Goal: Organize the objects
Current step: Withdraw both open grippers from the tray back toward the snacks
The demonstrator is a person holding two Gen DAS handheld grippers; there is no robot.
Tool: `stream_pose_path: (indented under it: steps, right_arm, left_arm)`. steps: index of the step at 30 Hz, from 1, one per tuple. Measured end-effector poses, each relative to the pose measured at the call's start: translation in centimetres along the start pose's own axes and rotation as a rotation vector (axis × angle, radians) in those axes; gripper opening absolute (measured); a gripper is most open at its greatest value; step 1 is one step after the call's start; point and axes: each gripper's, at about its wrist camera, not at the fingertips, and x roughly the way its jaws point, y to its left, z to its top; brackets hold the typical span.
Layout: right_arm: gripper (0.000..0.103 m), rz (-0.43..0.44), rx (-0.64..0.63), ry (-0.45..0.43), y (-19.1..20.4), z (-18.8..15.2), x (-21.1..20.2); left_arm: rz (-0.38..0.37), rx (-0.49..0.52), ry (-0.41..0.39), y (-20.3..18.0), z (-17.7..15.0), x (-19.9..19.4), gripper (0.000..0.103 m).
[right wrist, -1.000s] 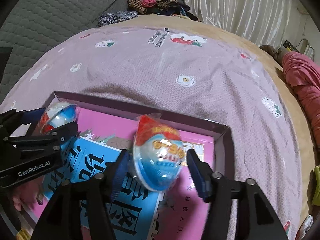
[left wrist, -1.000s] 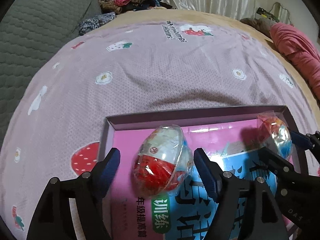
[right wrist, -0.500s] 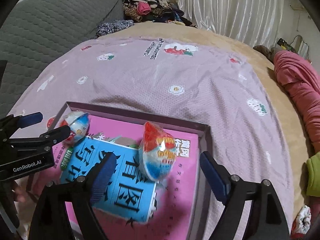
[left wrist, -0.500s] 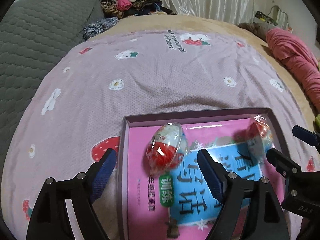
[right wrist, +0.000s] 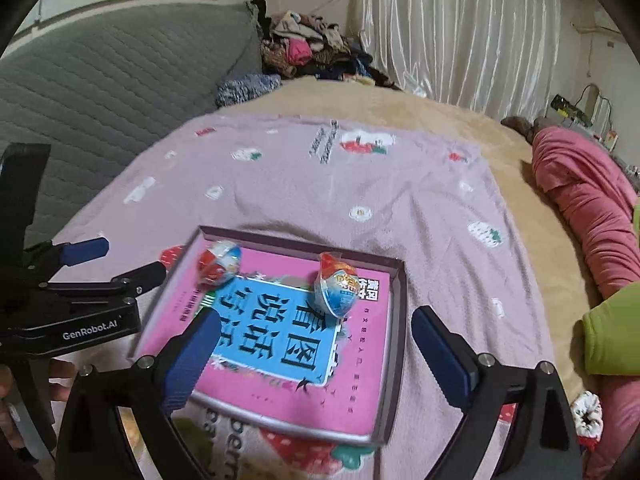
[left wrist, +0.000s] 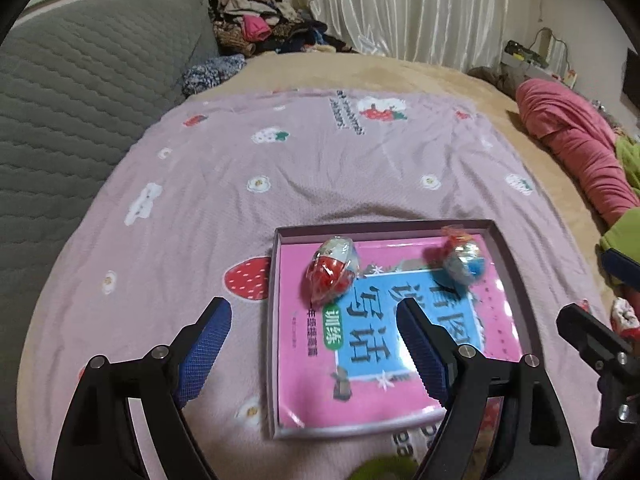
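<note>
Lifting clear, both tongs point(left wrist: 314, 338) point(right wrist: 316, 350) have just spread wide and hang empty; each toy egg point(left wrist: 332, 270) point(right wrist: 338, 286) now rests on the boxed workbook point(right wrist: 280, 332).

blanket point(left wrist: 320, 184): lilac, strawberries, flowers | book point(left wrist: 360, 384): pink, blue | headboard point(left wrist: 80, 92): grey quilted

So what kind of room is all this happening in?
Most likely a bedroom: a bed spread with a pink blanket, a grey padded headboard, a clothes pile and curtains behind.
</note>
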Motion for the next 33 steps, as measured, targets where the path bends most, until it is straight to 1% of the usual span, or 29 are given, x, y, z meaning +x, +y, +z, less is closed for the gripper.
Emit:
stream_pose_path:
  steps: [7, 9, 16, 26, 33]
  right_arm:
    - [0.099, 0.004, -0.026, -0.055, 1.7, -1.4, -5.9]
    - [0.099, 0.006, -0.023, -0.064, 2.0, -2.1, -7.3]
    - [0.099, 0.008, -0.034, -0.074, 2.7, -4.8, -11.1]
    - [0.1, 0.012, -0.045, -0.094, 3.6, -7.8, -15.2]
    - [0.1, -0.004, -0.065, -0.101, 4.4, -9.9, -17.1]
  left_arm:
    - [-0.002, 0.01, -0.024, 0.6, -2.1, -5.1, 0.086]
    - [0.003, 0.014, -0.03, 0.8, -2.9, -6.6, 0.086]
    - [-0.019, 0.026, -0.042, 0.8, -6.0, -10.4, 0.086]
    - [-0.006, 0.043, -0.067, 0.8, -9.7, -14.8, 0.086]
    - [-0.004, 0.048, -0.039, 1.3, -12.7, -15.9, 0.086]
